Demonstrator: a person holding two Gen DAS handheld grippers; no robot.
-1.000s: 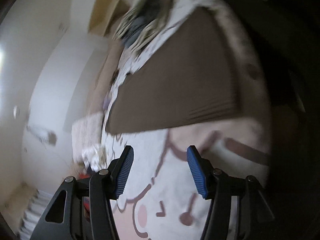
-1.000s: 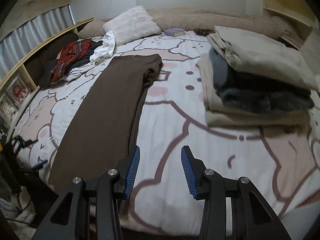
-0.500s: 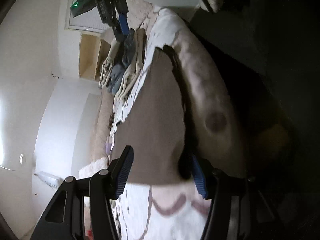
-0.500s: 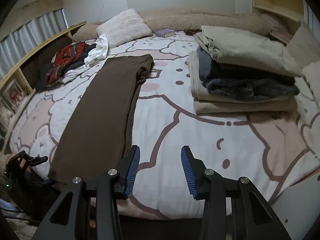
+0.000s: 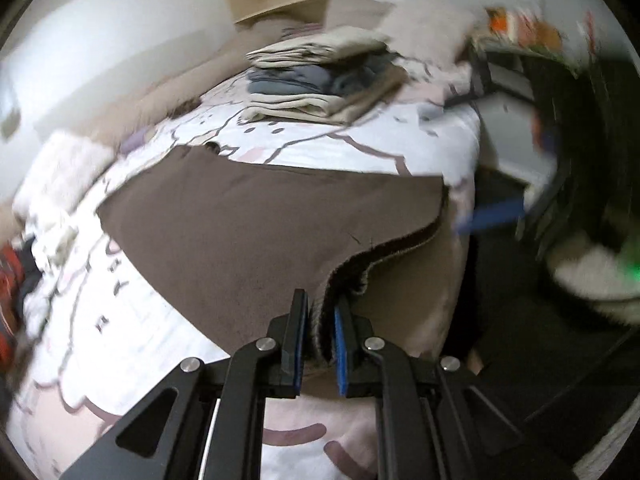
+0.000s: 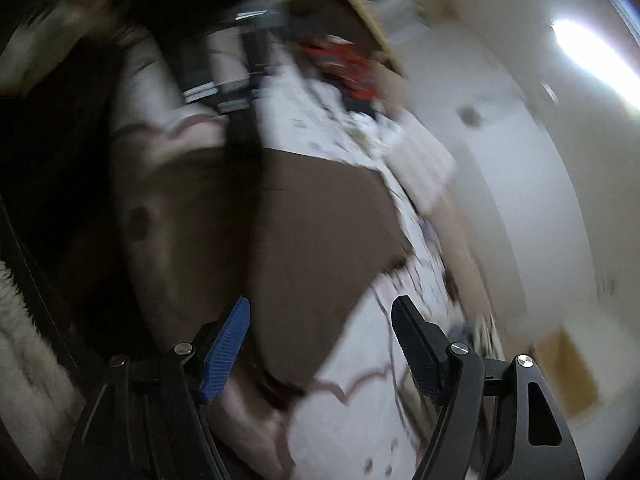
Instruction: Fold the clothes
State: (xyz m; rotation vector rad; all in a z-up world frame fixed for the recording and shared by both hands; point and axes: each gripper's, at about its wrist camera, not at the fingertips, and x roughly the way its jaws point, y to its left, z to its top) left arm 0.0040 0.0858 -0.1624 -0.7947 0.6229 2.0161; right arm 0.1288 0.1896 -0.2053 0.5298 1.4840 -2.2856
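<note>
Jaws of the left gripper (image 5: 318,336) have just been closing, and now they pinch the near corner of the brown garment (image 5: 256,236) between the blue pads. A moment ago that gripper was wide open above the cloth with nothing in it. Now the pinched corner is lifted off the bed (image 5: 132,344), and the hem curls up in a little fold.

The rest of the brown garment lies flat and long down the bed's near edge, reaching toward the pillows at the far end. Its other near corner hangs a bit over the bed's edge (that is the corner the second gripper needs).

The right gripper (image 6: 320,340) has just been opening its jaws, and they stand wide apart with nothing pressed between them. It was looking across the whole bed before; now it is close over the brown garment (image 6: 320,240) near that edge, though the picture is very blurry.

The stack of folded clothes (image 5: 320,76) sits at the far corner of the bed. A red checked pile (image 5: 12,276) waits by the bed's other side.

I think the fold is just starting: one corner is caught, the other is not yet.
</note>
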